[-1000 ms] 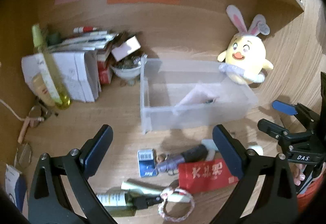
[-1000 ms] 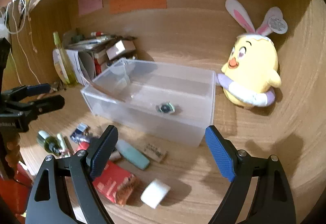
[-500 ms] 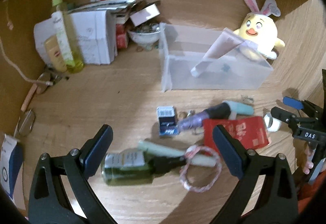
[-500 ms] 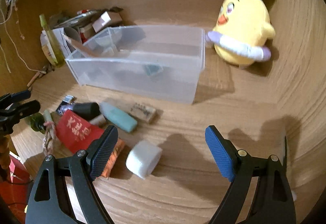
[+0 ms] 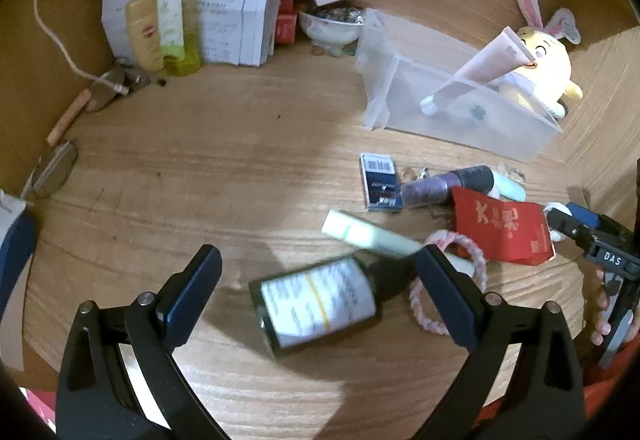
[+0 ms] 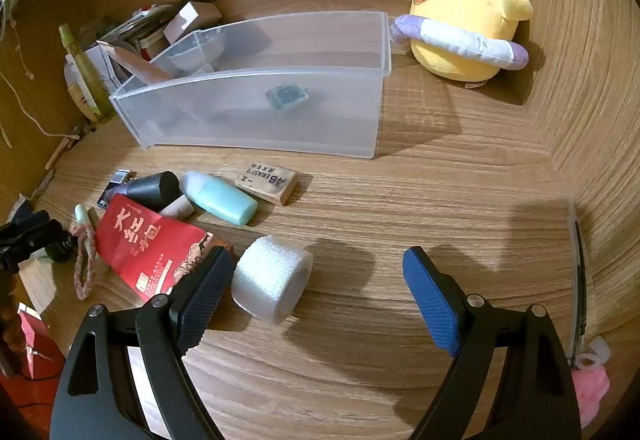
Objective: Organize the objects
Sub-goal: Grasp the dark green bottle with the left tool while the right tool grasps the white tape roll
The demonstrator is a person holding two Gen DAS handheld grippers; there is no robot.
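Right wrist: hand-held gripper (image 6: pixel 316 296) wide, empty, over white roll (image 6: pixel 272 278) on surface (image 6: pixel 400 199), roll off-centre by left pad. Left hand-held gripper (image 5: pixel 316 292) wide over bottle (image 5: pixel 316 306). Step: approach. Next: centre, descend, close, carry to bin (image 6: pixel 256 111).

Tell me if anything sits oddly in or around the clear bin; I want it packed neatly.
The pink tube stands slanted in the clear bin, its flat end poking above the rim rather than lying flat. In front, the green bottle, red packet and rope ring lie scattered and overlapping on the desk.
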